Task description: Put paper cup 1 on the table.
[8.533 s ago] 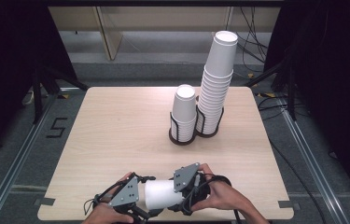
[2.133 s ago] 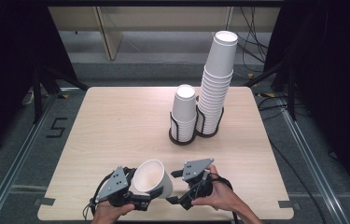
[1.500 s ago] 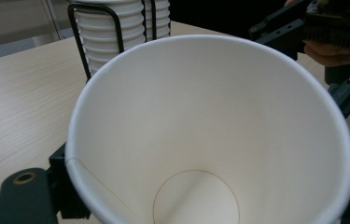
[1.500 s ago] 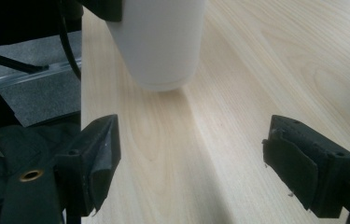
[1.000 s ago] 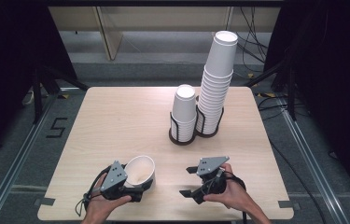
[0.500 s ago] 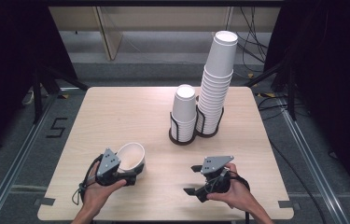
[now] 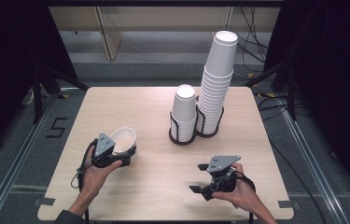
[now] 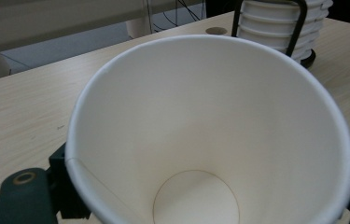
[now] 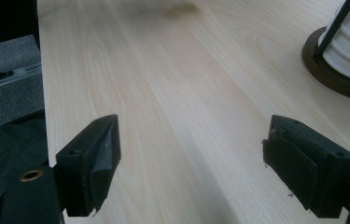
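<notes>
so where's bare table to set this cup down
Free: the left half of the table beyond the left gripper holding the paper cup, and the middle strip between both grippers. Crowded: around the two cup racks.

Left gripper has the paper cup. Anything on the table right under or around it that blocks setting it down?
Nothing visible. The cup in the left gripper has bare table around it; the two cup stacks stand well off to its right.

A pale wooden table (image 7: 130, 105) carries two black wire cup holders (image 7: 182, 138) side by side near its far edge, each stacked with white paper cups (image 7: 216, 79).
</notes>
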